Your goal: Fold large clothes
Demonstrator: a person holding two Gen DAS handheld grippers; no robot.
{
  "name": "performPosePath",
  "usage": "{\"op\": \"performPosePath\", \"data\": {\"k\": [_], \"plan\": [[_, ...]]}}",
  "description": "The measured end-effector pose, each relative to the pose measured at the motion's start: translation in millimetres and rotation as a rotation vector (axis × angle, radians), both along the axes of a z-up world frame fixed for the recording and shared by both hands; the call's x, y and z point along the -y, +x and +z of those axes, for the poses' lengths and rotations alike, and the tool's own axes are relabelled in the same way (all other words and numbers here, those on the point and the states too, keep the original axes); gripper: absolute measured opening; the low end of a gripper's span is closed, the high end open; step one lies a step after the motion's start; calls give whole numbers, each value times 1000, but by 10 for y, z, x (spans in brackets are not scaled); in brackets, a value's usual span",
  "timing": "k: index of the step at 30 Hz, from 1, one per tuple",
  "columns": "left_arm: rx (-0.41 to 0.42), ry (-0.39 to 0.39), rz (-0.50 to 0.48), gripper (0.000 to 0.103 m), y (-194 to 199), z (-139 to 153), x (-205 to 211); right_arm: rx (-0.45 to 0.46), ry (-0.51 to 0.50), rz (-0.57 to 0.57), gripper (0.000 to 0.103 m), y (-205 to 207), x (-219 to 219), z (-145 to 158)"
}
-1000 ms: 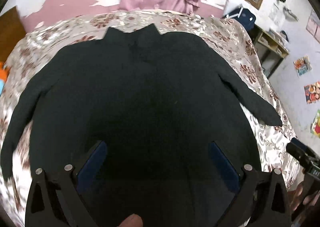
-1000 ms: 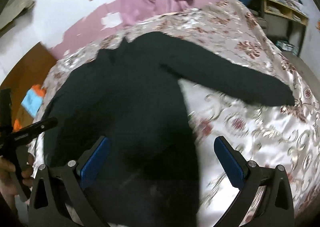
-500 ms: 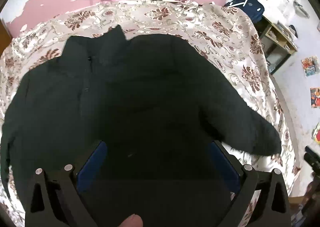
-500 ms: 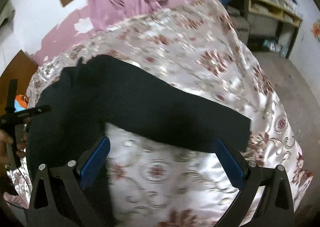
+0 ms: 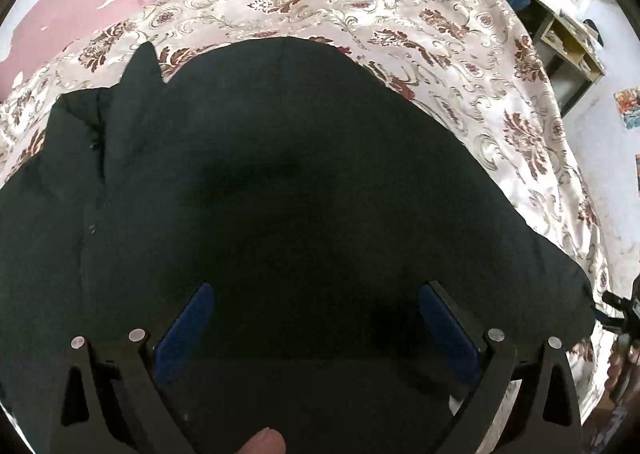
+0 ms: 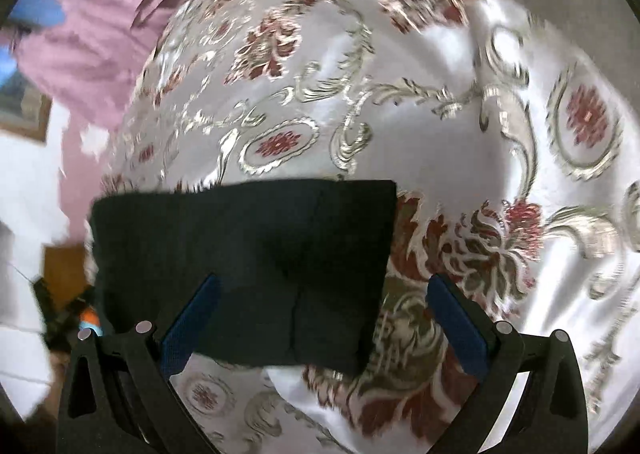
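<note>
Hovering over the black jacket [image 5: 280, 182], left tool [image 5: 316, 318] spread wide and gripping nothing, garment lying flat on the floral bedspread [image 5: 460, 38] with collar [image 5: 140, 66] at far left and body filling the view ahead. Further right, right tool [image 6: 320, 314] likewise released, poised just above the sleeve cuff [image 6: 248, 250], sleeve running leftward from it back toward the body, so clearly the nearer tool for that sleeve. Dark, thick, matte fabric, cuff edge straight, no folds made yet by the look of it.
</note>
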State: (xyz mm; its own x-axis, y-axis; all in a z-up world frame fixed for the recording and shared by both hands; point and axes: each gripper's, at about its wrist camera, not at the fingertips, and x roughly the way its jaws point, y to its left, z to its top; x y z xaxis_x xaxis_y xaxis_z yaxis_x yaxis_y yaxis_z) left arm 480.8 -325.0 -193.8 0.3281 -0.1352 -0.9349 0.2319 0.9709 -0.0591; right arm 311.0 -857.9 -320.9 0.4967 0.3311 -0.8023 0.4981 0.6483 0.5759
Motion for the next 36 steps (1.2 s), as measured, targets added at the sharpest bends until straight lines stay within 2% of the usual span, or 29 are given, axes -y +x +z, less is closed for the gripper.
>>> {"op": "performPosePath", "data": {"k": [5, 6, 12, 14, 15, 16, 20, 23, 25, 28, 34, 36], "plan": [[-15, -3, 22, 103, 248, -121, 13, -23, 58, 20, 93, 118, -50, -310], [-17, -10, 31, 103, 301, -135, -10, -18, 64, 27, 86, 128, -74, -349], [-53, -100, 97, 103, 561, -224, -244, 43, 128, 18, 77, 220, -102, -486], [-65, -105, 93, 103, 568, -266, -262, 64, 141, 29, 67, 194, -63, -470], [-71, -92, 81, 103, 571, -303, -250, 67, 144, 40, 57, 197, -67, -456], [-73, -84, 74, 103, 575, -327, -232, 63, 139, 49, 53, 213, -76, -441], [-81, -62, 76, 103, 615, -413, -170, 57, 121, 80, 46, 213, -54, -399], [-81, -56, 84, 103, 619, -461, -136, 62, 118, 98, 34, 194, -50, -368], [-81, -52, 85, 103, 641, -486, -122, 78, 104, 124, 21, 184, -77, -281], [-75, -50, 90, 103, 639, -498, -122, 113, 103, 123, 14, 107, -50, -122], [-70, -47, 131, 103, 616, -399, -171, 153, 40, 96, 11, -50, -82, 438], [-41, -1, 150, 103, 575, -296, -215, 130, 18, 103, 11, -46, -89, 502]]}}
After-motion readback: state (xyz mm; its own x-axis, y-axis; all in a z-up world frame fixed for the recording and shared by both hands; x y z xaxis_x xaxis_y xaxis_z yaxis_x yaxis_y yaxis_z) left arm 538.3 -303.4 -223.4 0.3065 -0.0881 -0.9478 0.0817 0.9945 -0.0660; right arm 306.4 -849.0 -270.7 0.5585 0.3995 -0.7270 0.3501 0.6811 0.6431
